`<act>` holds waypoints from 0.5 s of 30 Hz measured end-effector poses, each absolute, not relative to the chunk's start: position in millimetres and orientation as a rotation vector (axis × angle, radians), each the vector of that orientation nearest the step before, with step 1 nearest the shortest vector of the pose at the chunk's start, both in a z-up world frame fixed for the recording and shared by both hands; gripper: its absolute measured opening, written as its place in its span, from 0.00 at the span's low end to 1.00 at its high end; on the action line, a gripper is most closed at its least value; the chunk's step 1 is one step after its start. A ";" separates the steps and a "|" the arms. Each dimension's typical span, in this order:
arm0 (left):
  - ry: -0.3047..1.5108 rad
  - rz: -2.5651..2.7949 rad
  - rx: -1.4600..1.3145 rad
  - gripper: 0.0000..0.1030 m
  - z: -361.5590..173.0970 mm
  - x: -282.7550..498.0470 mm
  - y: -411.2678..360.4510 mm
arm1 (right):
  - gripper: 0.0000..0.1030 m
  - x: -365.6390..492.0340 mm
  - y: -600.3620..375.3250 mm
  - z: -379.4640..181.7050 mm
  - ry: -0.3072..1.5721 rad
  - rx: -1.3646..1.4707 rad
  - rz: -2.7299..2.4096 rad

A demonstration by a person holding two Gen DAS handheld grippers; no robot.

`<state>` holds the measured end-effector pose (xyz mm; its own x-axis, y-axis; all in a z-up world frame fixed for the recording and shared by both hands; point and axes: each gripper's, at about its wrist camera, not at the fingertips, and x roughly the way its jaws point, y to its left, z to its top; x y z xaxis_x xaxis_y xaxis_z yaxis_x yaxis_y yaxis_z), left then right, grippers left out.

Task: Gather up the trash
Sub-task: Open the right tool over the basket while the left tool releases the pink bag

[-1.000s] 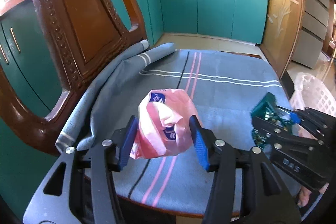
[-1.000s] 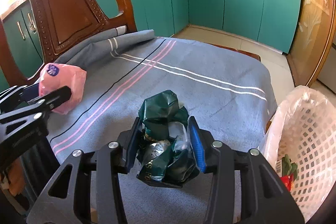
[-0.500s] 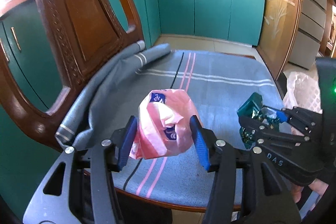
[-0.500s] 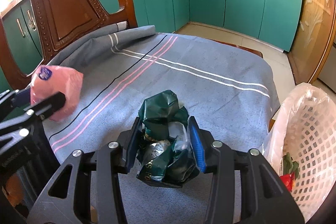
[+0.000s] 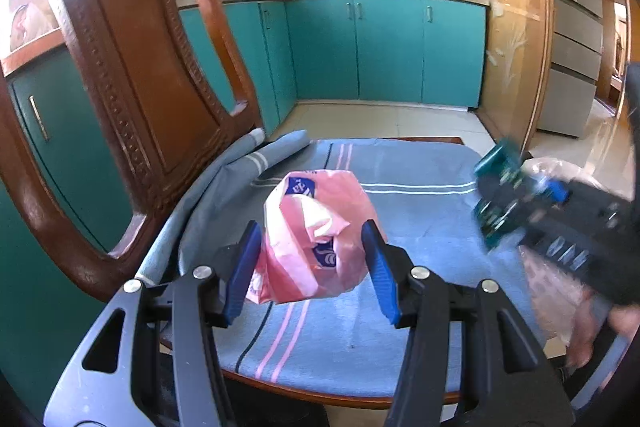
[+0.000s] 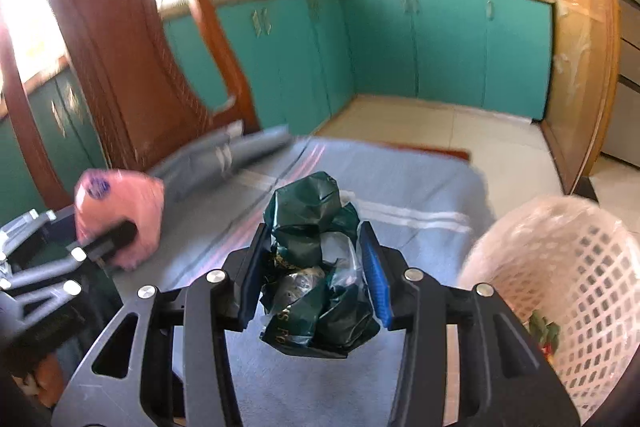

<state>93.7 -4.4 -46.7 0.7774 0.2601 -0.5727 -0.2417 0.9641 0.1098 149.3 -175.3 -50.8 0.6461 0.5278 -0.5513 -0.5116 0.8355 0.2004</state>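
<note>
My left gripper (image 5: 314,267) is shut on a crumpled pink plastic wrapper (image 5: 316,235) and holds it above the grey striped cloth (image 5: 420,211) on the chair seat. The wrapper also shows at the left in the right wrist view (image 6: 120,211). My right gripper (image 6: 316,279) is shut on a crumpled dark green wrapper (image 6: 316,267), lifted above the cloth. It shows blurred at the right in the left wrist view (image 5: 500,203). A white lattice basket (image 6: 568,291) lined with clear plastic stands to the right of the chair.
The carved wooden chair back (image 5: 132,75) rises at the left. Teal kitchen cabinets (image 5: 384,51) and a tiled floor (image 5: 392,119) lie beyond the seat. Some red and green trash (image 6: 544,331) lies inside the basket.
Both grippers have risen and tilted up with their wrappers still held. The right gripper has moved up and to the right, towards the basket side; its view is blurred by motion.
</note>
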 end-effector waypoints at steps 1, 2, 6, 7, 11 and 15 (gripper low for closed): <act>0.624 0.266 0.031 0.52 -46.9 94.7 -6.5 | 0.44 148.2 -186.4 -45.1 0.611 0.043 0.572; 0.625 0.260 0.031 0.52 -47.2 96.0 -8.5 | 0.44 148.0 -196.3 -41.1 0.595 0.056 0.551; 0.637 0.213 0.028 0.52 -49.4 107.7 -23.1 | 0.44 150.7 -244.9 -34.3 0.580 0.083 0.426; 0.642 0.196 0.030 0.52 -49.6 111.9 -28.3 | 0.44 153.1 -265.5 -36.3 0.592 0.084 0.364; 0.652 0.081 0.021 0.52 -49.2 132.7 -63.0 | 0.44 159.9 -329.1 -56.7 0.677 0.134 0.176; 0.685 -0.086 0.006 0.52 -54.0 158.6 -111.4 | 0.44 164.5 -369.9 -85.5 0.796 0.192 0.083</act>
